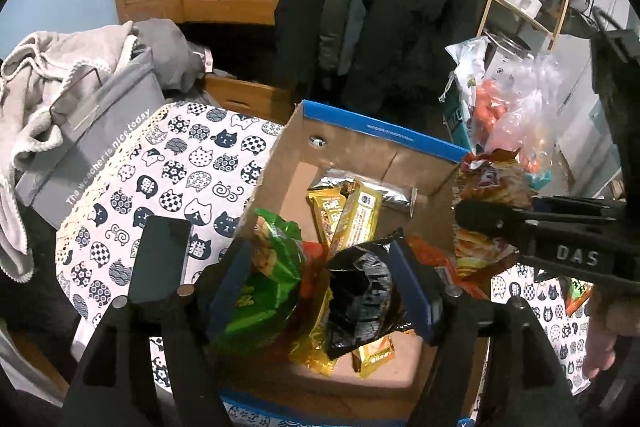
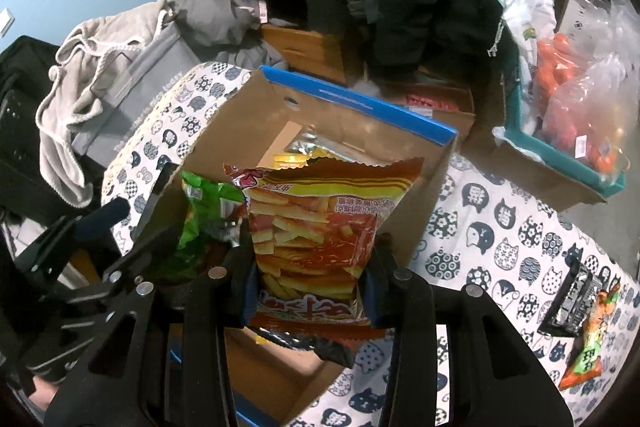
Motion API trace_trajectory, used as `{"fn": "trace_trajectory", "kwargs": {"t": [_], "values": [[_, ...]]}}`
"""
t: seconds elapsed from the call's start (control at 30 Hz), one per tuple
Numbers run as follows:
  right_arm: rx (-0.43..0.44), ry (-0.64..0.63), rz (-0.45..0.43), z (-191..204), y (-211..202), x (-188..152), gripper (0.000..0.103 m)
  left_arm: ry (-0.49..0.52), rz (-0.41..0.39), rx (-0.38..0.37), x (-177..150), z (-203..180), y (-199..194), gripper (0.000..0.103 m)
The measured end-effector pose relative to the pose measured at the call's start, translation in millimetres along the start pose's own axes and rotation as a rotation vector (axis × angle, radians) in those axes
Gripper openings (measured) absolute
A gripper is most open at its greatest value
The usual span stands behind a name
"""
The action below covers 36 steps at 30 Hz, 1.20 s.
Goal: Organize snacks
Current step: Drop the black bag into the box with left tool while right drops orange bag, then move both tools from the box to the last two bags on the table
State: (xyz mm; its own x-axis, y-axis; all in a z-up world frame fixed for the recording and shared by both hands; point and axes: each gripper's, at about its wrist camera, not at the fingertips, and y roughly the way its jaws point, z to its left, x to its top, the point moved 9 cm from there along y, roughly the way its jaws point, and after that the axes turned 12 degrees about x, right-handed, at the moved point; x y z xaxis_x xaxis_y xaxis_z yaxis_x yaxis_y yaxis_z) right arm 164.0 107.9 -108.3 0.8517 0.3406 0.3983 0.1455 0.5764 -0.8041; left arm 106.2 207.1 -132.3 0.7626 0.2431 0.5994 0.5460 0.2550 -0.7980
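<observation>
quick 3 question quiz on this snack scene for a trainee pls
1. True or false: the cardboard box already has snacks in it.
2. What is the right gripper shut on? A) the green packet B) the red fries bag C) a gold bar
3. Which packets lie between the left gripper's open fingers?

Key:
1. True.
2. B.
3. The green packet and the black packet, over the box; the pads do not press them.

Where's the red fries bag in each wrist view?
Left wrist: fries bag at right of centre, over the box's right wall, held by the right gripper.
Right wrist: fries bag dead centre, between that gripper's fingers.
Shared landmark: the box's blue rim, behind the bag in both.
</observation>
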Motion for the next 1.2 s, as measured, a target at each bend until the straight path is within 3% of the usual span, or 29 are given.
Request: {"fn": "trace_trajectory", "kwargs": {"t": [0.07,0.13,0.2,0.47,0.67,0.8,1.2], "values": [[0.003,0.003,0.0,1,3,1,0.044,-0.007,0.0,-0.001,0,3,-1,0.073],[0.005,0.007,-0.003,1,3,1,0.061,-0.013,0.001,-0.001,0,4,-1,0.073],[0.002,0.008,-0.017,1,0,2,0.066,-0.014,0.004,-0.002,0,4,-1,0.073],[-0.046,-0.005,-0.047,-11,-22,-3,0.071,0.013,0.004,-0.03,-1,-14,-6,0.073],[-0.095,0.003,-0.068,-32,-44,-14,0.072,0.069,-0.023,-0.044,0,-40,-17,0.078],[-0.135,0.017,-0.084,-49,-61,-22,0.072,0.106,-0.038,-0.04,-1,-56,-24,0.087],[-0.217,0.064,-0.106,-97,-102,-52,0.073,0.198,-0.046,-0.067,-8,-107,-37,0.087]]}}
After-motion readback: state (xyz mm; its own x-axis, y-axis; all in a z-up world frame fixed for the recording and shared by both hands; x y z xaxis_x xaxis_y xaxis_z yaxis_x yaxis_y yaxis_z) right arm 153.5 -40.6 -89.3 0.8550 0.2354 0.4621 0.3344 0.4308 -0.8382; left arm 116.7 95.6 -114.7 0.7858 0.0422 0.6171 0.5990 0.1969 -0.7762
